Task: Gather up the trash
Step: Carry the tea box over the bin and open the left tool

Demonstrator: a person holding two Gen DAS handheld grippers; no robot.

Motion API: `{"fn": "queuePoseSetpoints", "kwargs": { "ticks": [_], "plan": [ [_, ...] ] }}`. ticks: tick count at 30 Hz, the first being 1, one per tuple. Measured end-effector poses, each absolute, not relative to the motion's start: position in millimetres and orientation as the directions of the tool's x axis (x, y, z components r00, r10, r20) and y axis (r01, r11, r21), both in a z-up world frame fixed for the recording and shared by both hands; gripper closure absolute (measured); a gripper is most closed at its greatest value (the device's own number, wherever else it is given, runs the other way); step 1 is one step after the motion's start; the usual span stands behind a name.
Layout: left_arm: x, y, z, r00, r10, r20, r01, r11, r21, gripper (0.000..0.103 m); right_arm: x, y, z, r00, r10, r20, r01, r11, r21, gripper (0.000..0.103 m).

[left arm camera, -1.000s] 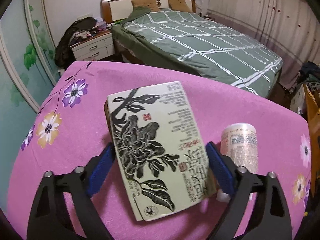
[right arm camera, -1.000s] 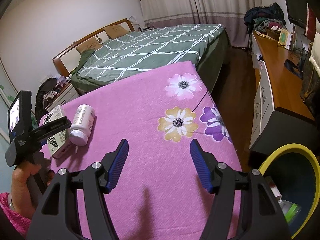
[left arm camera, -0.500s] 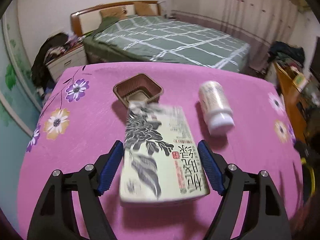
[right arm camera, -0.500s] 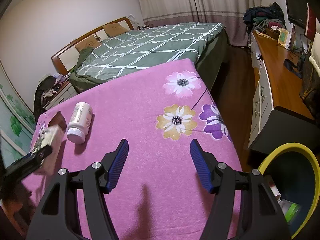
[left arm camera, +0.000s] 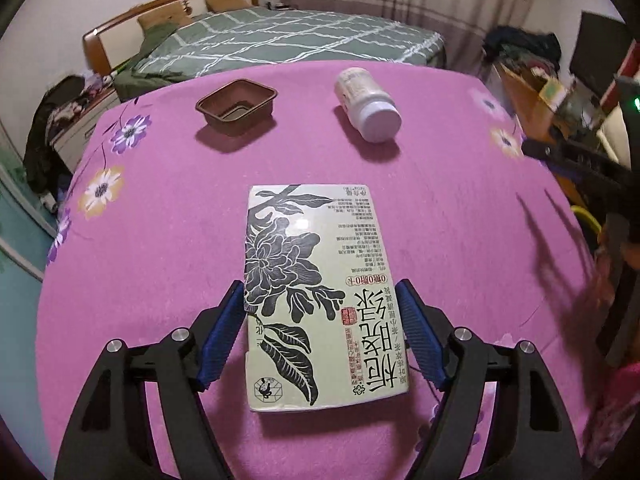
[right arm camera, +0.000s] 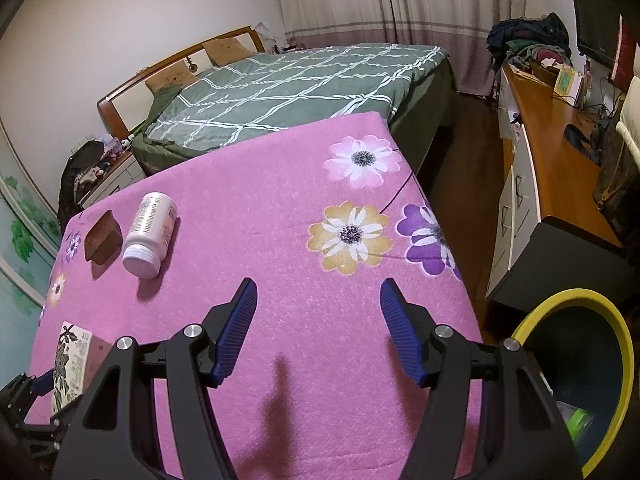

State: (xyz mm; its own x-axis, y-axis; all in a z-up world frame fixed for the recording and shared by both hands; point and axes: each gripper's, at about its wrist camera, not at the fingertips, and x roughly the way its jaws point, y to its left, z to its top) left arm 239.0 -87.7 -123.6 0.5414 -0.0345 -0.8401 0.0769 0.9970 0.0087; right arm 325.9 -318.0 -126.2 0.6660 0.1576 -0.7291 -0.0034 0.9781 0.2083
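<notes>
Left hand-held gripper [left arm camera: 322, 330] clamped on the flat tea box [left arm camera: 320, 296] by its long edges, lifted clear above the pink flowered surface [left arm camera: 160, 240], likely bound for the yellow-rimmed bin [right arm camera: 576, 300] beside it. Right hand-held gripper [right arm camera: 318, 330] parked agape, empty. Left waiting: toppled white bottle [left arm camera: 366, 104], brown plastic tray [left arm camera: 236, 106].
</notes>
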Motion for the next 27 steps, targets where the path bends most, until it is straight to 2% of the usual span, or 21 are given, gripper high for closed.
{"fn": "queuePoseSetpoints", "kwargs": {
  "ticks": [6, 9, 16, 21, 27],
  "plan": [
    [257.3, -93.7, -134.3, 0.483, -0.006, -0.876, 0.094, 0.995, 0.045, 0.024, 326.5, -319.0, -128.1, 0.663, 0.153, -0.733, 0.002, 0.979, 0.206, 0.042],
    [263.5, -90.2, -138.3, 0.485, -0.011, -0.874, 0.079, 0.996, 0.032, 0.03, 325.8, -318.9, -127.0, 0.667, 0.151, -0.729, 0.0, 0.979, 0.203, 0.042],
    [263.8, -93.4, -129.7, 0.511, -0.026, -0.859, 0.109, 0.993, 0.035, 0.031, 300.5, -331.5, -103.8, 0.715, 0.149, -0.683, -0.024, 0.982, 0.19, 0.042],
    [261.1, -121.4, -108.3, 0.55, -0.07, -0.832, 0.179, 0.983, 0.035, 0.031, 271.8, -364.0, -96.4, 0.735, 0.121, -0.667, -0.002, 0.984, 0.177, 0.042],
    [256.4, -191.0, -87.5, 0.548, -0.185, -0.816, 0.339, 0.941, 0.015, 0.031, 225.5, -423.2, -105.6, 0.734, 0.053, -0.677, 0.09, 0.981, 0.174, 0.042]
  ]
}}
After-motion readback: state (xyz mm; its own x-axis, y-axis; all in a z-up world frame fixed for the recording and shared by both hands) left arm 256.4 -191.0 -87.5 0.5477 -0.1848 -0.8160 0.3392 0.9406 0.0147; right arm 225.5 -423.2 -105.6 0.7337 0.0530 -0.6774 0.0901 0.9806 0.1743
